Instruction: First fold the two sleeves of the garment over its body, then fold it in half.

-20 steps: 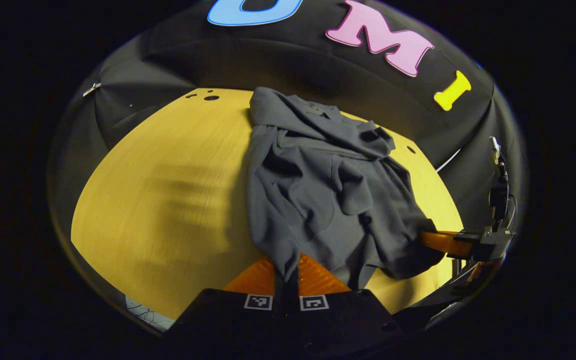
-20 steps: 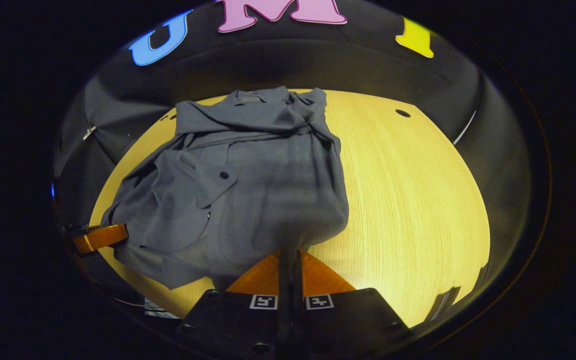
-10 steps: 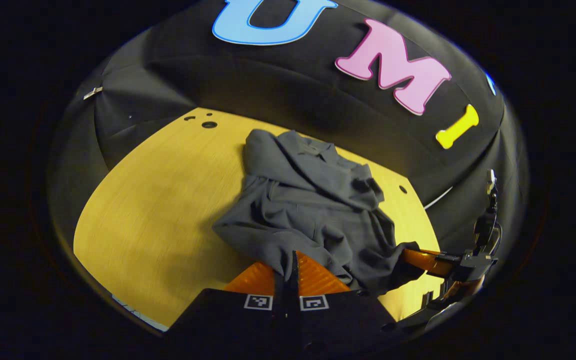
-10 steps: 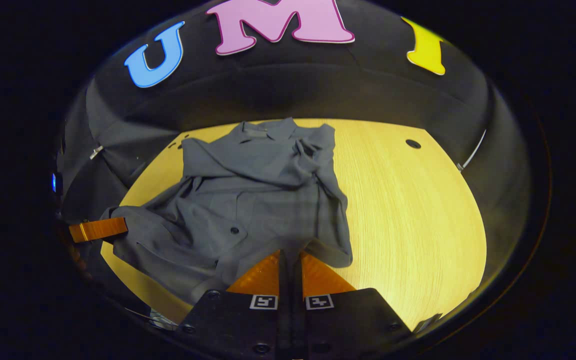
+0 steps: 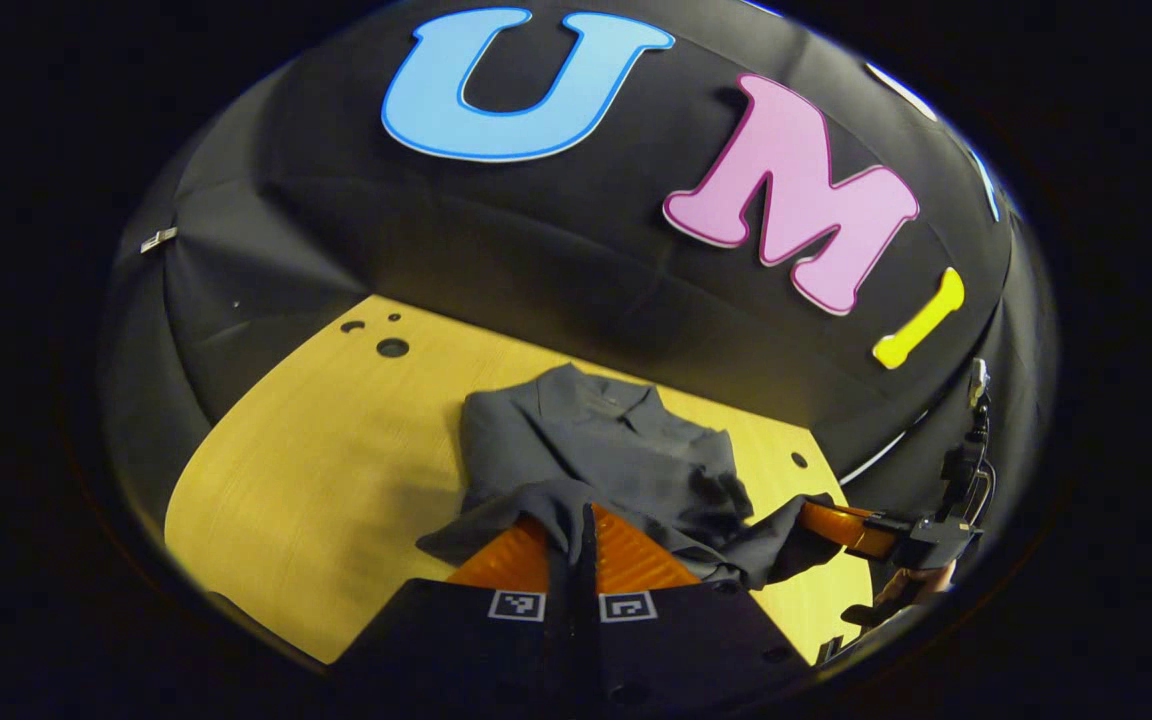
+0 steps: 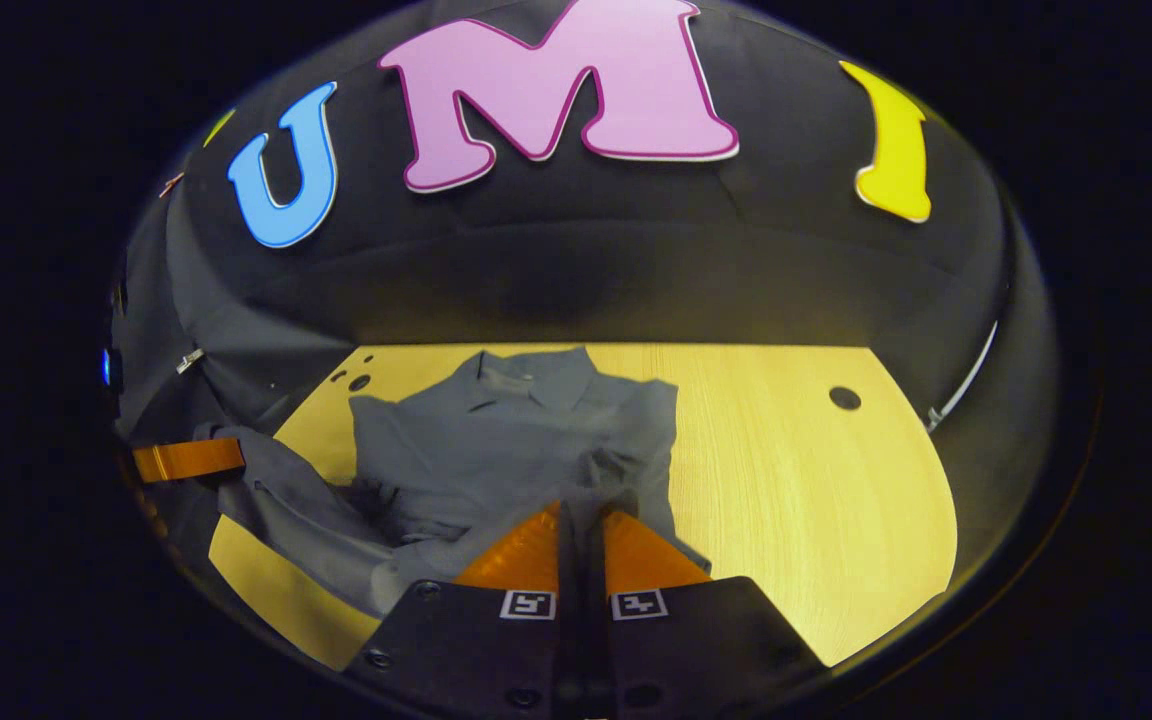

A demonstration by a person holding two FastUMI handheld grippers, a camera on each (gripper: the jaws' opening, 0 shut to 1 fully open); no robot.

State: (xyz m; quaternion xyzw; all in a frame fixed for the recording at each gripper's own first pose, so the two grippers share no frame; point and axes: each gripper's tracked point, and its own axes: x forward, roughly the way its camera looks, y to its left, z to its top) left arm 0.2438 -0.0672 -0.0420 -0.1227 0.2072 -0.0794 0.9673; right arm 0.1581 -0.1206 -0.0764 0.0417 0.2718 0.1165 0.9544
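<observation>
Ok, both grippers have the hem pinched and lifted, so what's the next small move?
Probably carry both forward and down toward the collar. The left gripper and right gripper each pinch the shirt hem, raised over its body, while the collar end lies flat on the table. Laying the hem there would finish the half fold.

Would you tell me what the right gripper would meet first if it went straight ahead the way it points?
Probably the grey shirt that the right gripper already pinches: its collar end lies directly ahead on the table.
</observation>
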